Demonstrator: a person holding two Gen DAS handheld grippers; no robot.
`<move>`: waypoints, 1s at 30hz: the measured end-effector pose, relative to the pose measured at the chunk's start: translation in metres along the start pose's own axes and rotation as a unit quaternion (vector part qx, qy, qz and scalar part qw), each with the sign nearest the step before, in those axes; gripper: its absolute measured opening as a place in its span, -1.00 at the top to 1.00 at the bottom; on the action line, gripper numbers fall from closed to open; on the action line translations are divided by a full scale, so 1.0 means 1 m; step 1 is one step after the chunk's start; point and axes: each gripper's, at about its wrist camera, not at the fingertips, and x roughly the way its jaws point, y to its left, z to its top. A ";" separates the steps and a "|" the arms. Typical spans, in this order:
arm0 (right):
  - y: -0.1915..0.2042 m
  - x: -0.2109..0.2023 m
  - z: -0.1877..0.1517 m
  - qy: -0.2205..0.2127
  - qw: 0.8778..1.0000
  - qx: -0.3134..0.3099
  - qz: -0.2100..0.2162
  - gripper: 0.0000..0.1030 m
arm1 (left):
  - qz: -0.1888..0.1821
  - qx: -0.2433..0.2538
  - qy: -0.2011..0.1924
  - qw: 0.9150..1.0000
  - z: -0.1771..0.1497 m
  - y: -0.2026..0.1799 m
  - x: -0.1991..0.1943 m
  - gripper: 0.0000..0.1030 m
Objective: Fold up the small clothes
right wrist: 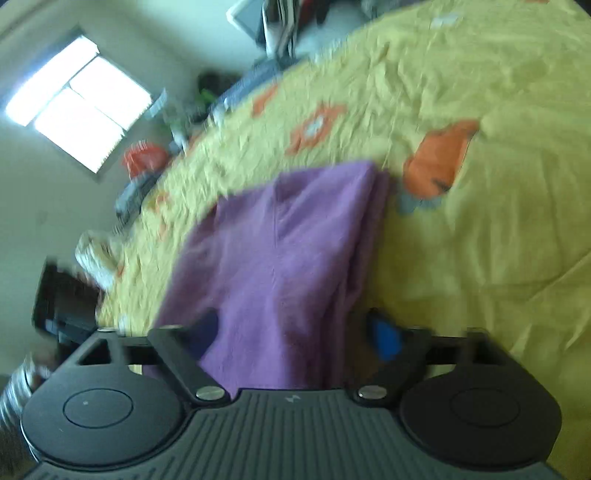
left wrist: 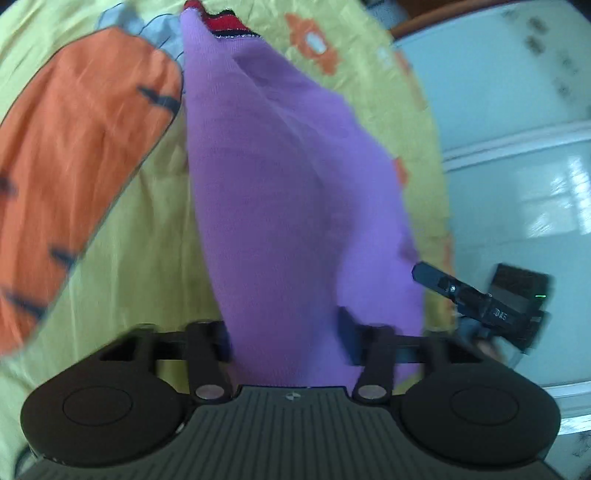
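A purple knit garment (left wrist: 280, 192) with a red and black striped trim (left wrist: 221, 22) stretches from my left gripper (left wrist: 284, 332) up across the yellow bedspread (left wrist: 140, 266). The left fingers are shut on its near edge, and cloth covers their tips. In the right wrist view the same purple garment (right wrist: 280, 258) runs between the fingers of my right gripper (right wrist: 291, 332), which grips its near edge; a blue pad (right wrist: 384, 339) shows on the right finger. The right gripper (left wrist: 480, 302) also appears at the garment's right edge in the left wrist view. Both views are motion-blurred.
The bedspread carries a large orange carrot print (left wrist: 74, 155) and orange flower prints (right wrist: 314, 129). Pale tiled floor (left wrist: 517, 166) lies past the bed's right edge. A bright window (right wrist: 77, 107) and blurred clutter (right wrist: 147, 162) sit beyond the bed's far side.
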 end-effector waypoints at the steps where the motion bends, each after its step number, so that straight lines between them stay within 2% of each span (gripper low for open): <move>1: -0.005 0.001 0.004 -0.009 1.000 0.012 0.001 -0.74 | 0.004 0.000 -0.024 1.000 -0.008 0.000 -0.008 -0.39; 2: -0.012 0.004 0.009 -0.010 1.000 0.027 0.012 -0.75 | 0.018 0.012 -0.047 0.999 -0.017 -0.002 -0.015 -0.52; 3: -0.021 0.008 0.015 -0.010 0.999 0.041 0.023 -0.73 | 0.026 0.024 -0.063 0.997 -0.026 -0.005 -0.023 -0.74; 4: -0.025 0.014 0.022 -0.020 0.998 0.053 0.032 -0.73 | 0.026 0.026 -0.075 0.997 -0.033 -0.006 -0.027 -0.82; 6: -0.033 0.028 0.039 -0.017 0.996 0.076 0.053 -0.68 | 0.025 0.023 -0.088 0.995 -0.048 -0.012 -0.029 -0.85; 7: -0.035 0.035 0.047 -0.013 0.995 0.077 0.059 -0.51 | 0.027 0.029 -0.089 0.995 -0.055 -0.015 -0.028 -0.85; 8: -0.034 0.042 0.054 -0.008 0.997 0.073 0.036 0.67 | 0.038 0.032 -0.091 0.995 -0.062 -0.020 -0.023 -0.85; 9: -0.030 0.047 0.060 -0.003 0.998 0.057 0.001 0.75 | 0.055 0.039 -0.093 0.993 -0.069 -0.024 -0.018 -0.78; 10: -0.022 0.050 0.064 -0.004 0.999 0.032 -0.014 0.75 | 0.070 0.051 -0.098 0.991 -0.077 -0.028 -0.014 -0.68; 12: -0.001 0.045 0.064 -0.015 0.999 -0.021 -0.044 0.76 | 0.095 0.072 -0.108 0.987 -0.086 -0.037 -0.009 -0.01; 14: 0.008 0.033 0.062 -0.037 0.997 -0.039 -0.049 0.77 | 0.140 0.120 -0.116 0.976 -0.092 -0.047 -0.006 0.30; 16: 0.001 0.031 0.059 -0.050 0.992 -0.053 -0.101 0.81 | 0.156 0.151 -0.109 0.970 -0.093 -0.048 -0.002 0.31; 17: -0.005 0.034 0.056 -0.041 0.992 -0.049 -0.107 0.81 | 0.155 0.151 -0.104 0.971 -0.091 -0.044 -0.005 0.31; 18: -0.013 0.037 0.054 -0.031 0.994 -0.033 -0.095 0.76 | 0.158 0.160 -0.096 0.970 -0.089 -0.043 -0.006 0.32; 19: -0.017 0.035 0.051 -0.034 0.995 -0.022 -0.091 0.63 | 0.173 0.182 -0.093 0.963 -0.088 -0.046 -0.005 0.33; 20: -0.018 0.029 0.049 -0.038 0.994 -0.015 -0.101 0.18 | 0.181 0.186 -0.093 0.961 -0.087 -0.045 -0.007 0.32; 21: -0.012 0.019 0.044 -0.048 0.992 -0.023 -0.115 -0.22 | 0.172 0.169 -0.086 0.967 -0.085 -0.041 -0.011 0.28; 22: -0.002 0.003 0.036 -0.067 0.988 -0.055 -0.129 -0.24 | 0.165 0.157 -0.079 0.970 -0.082 -0.039 -0.013 0.21; 24: 0.023 -0.033 0.009 -0.099 0.980 -0.137 -0.110 -0.23 | 0.186 0.158 -0.103 0.964 -0.091 -0.045 -0.025 -0.37; 26: 0.046 -0.048 -0.022 -0.089 0.972 -0.201 -0.086 -0.18 | 0.157 0.147 -0.141 0.966 -0.099 -0.048 -0.046 -0.74; 28: 0.063 -0.046 -0.051 -0.081 0.959 -0.255 -0.095 -0.10 | 0.126 0.130 -0.169 0.969 -0.095 -0.052 -0.057 -0.80; 29: 0.069 -0.041 -0.062 -0.074 0.953 -0.279 -0.093 0.04 | 0.119 0.129 -0.181 0.968 -0.088 -0.057 -0.057 -0.84; 30: 0.075 -0.033 -0.071 -0.070 0.945 -0.303 -0.104 0.06 | 0.120 0.127 -0.194 0.965 -0.077 -0.064 -0.053 -0.90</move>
